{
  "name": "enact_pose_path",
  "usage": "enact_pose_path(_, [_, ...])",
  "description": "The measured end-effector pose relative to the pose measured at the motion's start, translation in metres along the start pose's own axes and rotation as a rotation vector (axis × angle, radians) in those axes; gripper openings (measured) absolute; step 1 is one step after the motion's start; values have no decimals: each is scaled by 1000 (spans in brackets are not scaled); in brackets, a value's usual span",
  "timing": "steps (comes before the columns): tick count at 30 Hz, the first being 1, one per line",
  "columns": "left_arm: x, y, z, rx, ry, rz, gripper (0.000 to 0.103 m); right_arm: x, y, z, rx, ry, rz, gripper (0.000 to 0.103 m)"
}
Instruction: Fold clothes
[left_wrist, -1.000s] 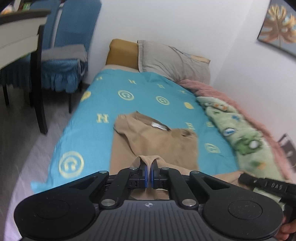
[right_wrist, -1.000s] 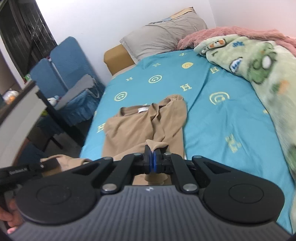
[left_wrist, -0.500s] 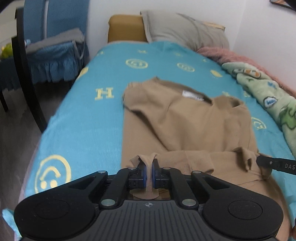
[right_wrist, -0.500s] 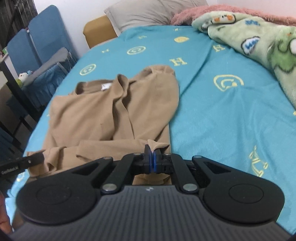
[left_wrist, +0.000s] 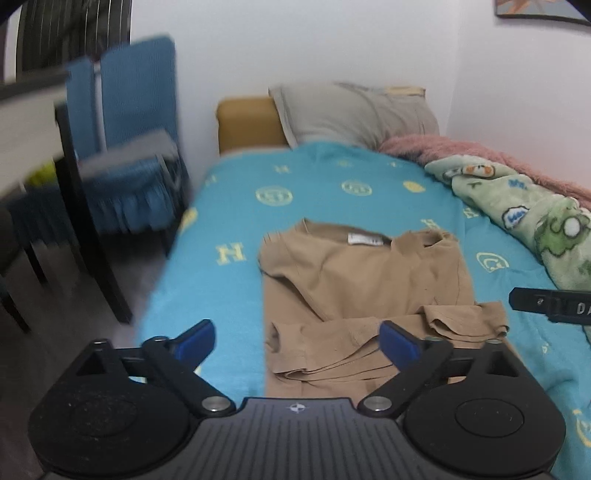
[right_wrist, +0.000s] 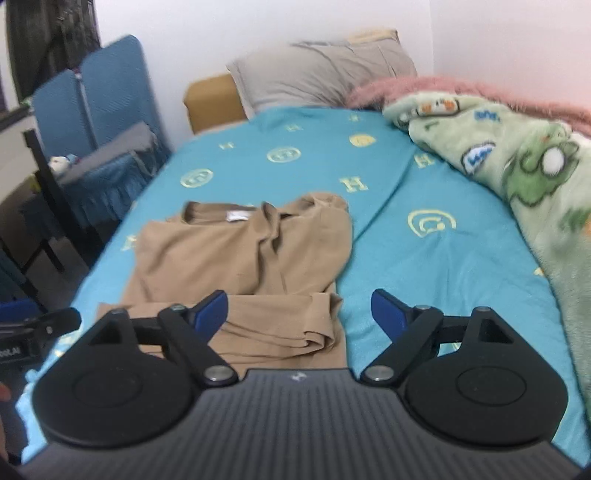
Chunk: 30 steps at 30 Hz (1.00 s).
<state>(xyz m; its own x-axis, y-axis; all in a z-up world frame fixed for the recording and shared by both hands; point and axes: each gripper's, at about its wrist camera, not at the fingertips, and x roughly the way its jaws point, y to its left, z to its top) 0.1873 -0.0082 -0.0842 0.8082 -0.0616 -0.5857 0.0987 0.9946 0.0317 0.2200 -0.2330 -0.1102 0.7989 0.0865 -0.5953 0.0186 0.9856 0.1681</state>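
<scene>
Item: tan T-shirt (left_wrist: 365, 280), on the turquoise bedsheet (left_wrist: 229, 280) near the bed's foot edge, hem laid back over the body. My left gripper (left_wrist: 297, 341) and right gripper (right_wrist: 299, 310) have just been opening; both spread, nothing between them. Next I'd square that folded hem before regripping.

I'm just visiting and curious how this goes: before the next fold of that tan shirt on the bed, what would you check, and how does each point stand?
1. Left hand-held gripper has just opened, nothing between its pads: ok.
2. Right hand-held gripper has just opened, empty too: ok.
3. Tan shirt lies fully on the blue sheet: ok.
4. Folded-up hem lies flat: not ok, bunched.
5. Upper right shoulder smooth: not ok, wrinkled.
6. Green blanket apart from shirt: ok.
</scene>
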Motion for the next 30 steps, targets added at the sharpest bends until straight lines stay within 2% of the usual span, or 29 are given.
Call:
enact_pose_path(4, [-44,-6,-4,14,-69,9,103,-41,3,-4,1,-54,15,86])
enact_pose_path(9, [-85,-13,-24,16,-126,-6,103,-85,11,-23,-13,-106,27,86])
enact_pose_path(14, [-107,-10,-42,-76,-113,-62,103,-109,17,-41,-27,-141,34,86])
enact_pose_path(19, [-113,-8,-42,-100,-109,-65,103,-114,21,-40,-54,-182,23,86])
enact_pose_path(23, [-101,1,-44,-175,-29,-98,103,-111,20,-42,-51,-173,28,86])
enact_pose_path(30, [-59,21,-64,-362,211,-183,102,-98,22,-45,-50,-116,10,86])
